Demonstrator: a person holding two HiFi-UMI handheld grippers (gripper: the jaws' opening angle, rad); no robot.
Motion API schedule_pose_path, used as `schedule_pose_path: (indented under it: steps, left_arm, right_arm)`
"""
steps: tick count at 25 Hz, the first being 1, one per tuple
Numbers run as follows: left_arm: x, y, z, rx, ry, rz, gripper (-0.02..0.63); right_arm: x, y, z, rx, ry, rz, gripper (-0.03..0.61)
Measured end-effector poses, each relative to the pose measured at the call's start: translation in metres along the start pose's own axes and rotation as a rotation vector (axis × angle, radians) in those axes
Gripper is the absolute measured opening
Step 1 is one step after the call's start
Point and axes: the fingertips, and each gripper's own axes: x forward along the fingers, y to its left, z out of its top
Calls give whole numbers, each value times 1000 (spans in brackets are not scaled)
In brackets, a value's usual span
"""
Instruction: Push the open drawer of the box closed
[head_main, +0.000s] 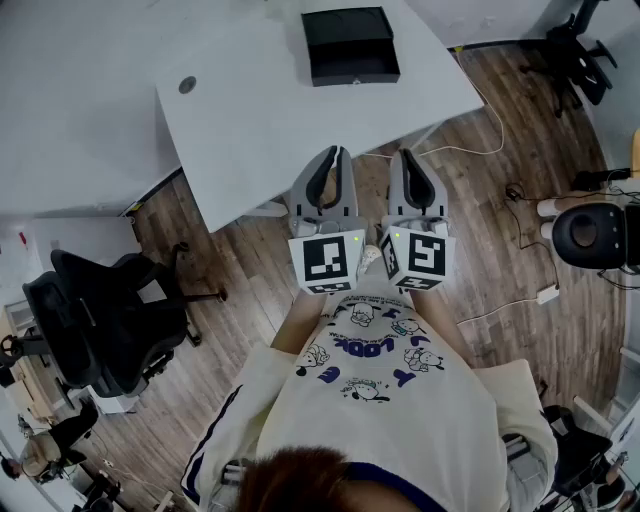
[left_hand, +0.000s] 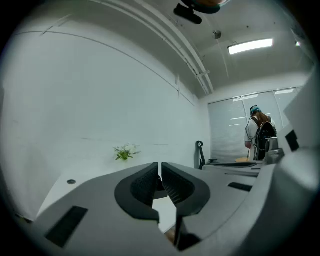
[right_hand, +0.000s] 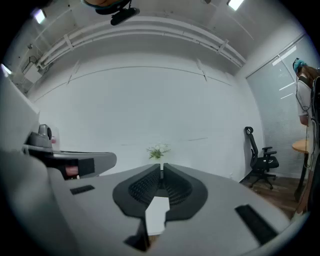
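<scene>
While both tools hang close in front of the person's chest, the black box (head_main: 350, 45) sits well away at the far end of the white table (head_main: 280, 120), its drawer (head_main: 355, 68) pulled out toward the near side. Left gripper (head_main: 334, 153) and right gripper (head_main: 409, 156) are side by side over the wood floor (head_main: 500, 200), just short of the table's near corner, neither one touching the box or the table.

Over to the left gripper view: the left gripper (left_hand: 160, 164) has its ribbed pads drawn together to a thin slit, with nothing between them. Same story in the right gripper view — the right gripper (right_hand: 162, 165) is pinched to a hairline gap and carries nothing.

Both of those views look out level across the table to a white wall, where a small green plant (left_hand: 125, 151) stands. A black office chair (head_main: 100, 310) is parked on the floor to the left of the person, and another chair (right_hand: 262, 157) shows off to the right by the wall.
</scene>
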Motion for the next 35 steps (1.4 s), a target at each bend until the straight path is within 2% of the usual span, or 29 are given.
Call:
schedule_pose_path:
  steps: [20,35]
  left_arm:
    - [7,1,-3,10,13,-11,32]
    - [40,47,-19,-2,43,-71,32]
  right_arm:
    - [8,-4,-2,7,7,-19,40]
    - [54,20,-25,42,41,-64,40]
